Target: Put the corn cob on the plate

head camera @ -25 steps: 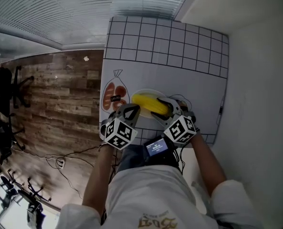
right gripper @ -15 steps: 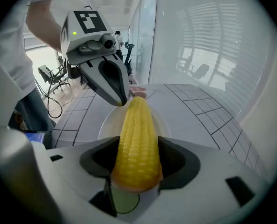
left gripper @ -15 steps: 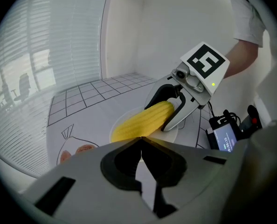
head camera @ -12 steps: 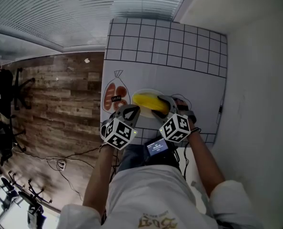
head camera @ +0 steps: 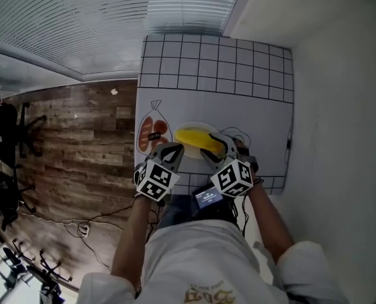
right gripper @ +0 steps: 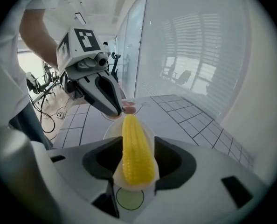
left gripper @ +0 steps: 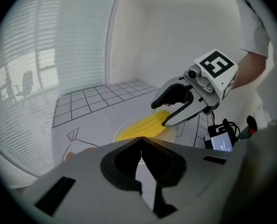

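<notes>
Corn cob is already lying on the plate. R gripper is straddling its near end, jaws apart and just been narrowing but not squeezing it, prob. letting go. L gripper is hanging beside the plate, jaws together, empty, out of the way.

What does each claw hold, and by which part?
Nothing is held. The corn cob lies on the plate, its end between the right claw's jaws, which have just been closing without pressing it. The left claw is shut, empty.
</notes>
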`<state>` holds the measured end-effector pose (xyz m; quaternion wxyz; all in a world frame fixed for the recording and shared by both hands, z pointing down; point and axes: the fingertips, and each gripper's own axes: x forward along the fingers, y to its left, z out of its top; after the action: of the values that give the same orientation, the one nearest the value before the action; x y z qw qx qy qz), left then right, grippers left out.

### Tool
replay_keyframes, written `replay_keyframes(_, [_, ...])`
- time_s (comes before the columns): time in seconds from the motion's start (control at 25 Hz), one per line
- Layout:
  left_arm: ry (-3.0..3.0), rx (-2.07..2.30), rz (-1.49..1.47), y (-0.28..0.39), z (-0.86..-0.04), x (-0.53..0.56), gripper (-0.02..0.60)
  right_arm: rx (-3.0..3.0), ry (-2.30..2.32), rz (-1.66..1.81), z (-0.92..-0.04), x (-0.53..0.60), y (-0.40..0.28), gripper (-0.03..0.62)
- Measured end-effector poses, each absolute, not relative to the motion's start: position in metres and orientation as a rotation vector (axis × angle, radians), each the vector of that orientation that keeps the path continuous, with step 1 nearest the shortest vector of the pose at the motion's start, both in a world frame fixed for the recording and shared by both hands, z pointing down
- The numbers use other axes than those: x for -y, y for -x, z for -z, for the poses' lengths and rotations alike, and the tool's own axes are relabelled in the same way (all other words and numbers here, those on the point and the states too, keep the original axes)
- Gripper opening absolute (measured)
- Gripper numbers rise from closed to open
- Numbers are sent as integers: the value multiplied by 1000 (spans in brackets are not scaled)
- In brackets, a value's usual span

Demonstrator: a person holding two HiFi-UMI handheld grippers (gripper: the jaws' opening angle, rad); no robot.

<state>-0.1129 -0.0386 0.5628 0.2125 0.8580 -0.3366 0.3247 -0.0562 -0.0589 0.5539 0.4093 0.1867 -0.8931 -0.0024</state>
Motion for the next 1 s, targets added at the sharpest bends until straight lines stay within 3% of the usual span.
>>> replay_keyframes(0.16, [-2408, 954, -844, 115, -548, 42, 9, 2261, -591, -12, -538, 60, 54, 61])
replay_keyframes(0.24, [-2408, 959, -734, 112, -535, 46, 9, 2264, -669, -37, -528, 61, 47, 12])
replay_keyframes(0.44, [-2358, 1017, -475, 116, -508, 54, 9, 2274, -887, -203, -505, 70, 23, 8])
replay_keyframes(1.0, [-2575, 1307, -397, 137, -420, 56, 9, 2384, -1295, -213, -409, 63, 6, 8])
